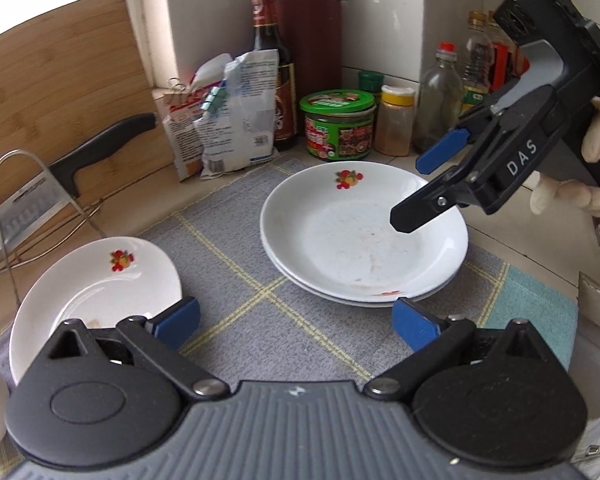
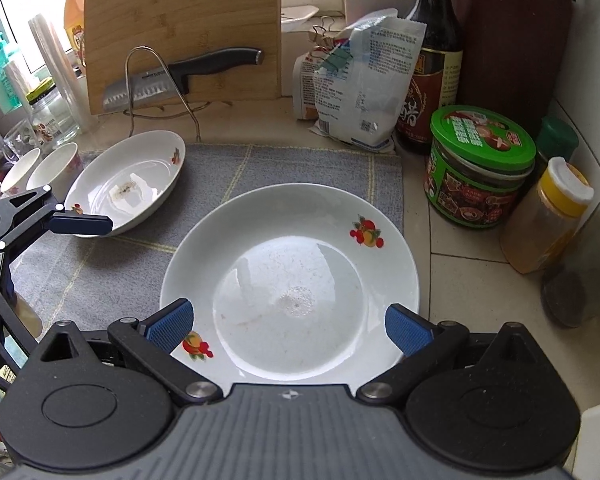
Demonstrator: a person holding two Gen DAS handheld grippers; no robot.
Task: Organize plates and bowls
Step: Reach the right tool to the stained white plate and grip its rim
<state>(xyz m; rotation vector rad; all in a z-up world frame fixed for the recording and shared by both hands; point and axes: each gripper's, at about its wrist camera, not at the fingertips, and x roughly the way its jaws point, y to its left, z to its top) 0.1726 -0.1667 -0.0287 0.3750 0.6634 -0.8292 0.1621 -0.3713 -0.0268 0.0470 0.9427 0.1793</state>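
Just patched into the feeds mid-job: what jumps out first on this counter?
A stack of white fruit-print plates sits mid-mat on the grey checked cloth, right under the open right gripper. A third plate lies apart at the cloth's left edge, beside the open left gripper. Behind, a cleaver rests in a wire rack against the bamboo cutting board.

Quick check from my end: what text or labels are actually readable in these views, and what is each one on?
"DAS": white letters on the body of the right gripper, seen from the left wrist.
Cleaver blade: stamped lettering, too blurred to read.
Dark sauce bottle: label characters, not legible.
Green-lidded jar: printed label, too small.
Clipped bags: fine print, unreadable.
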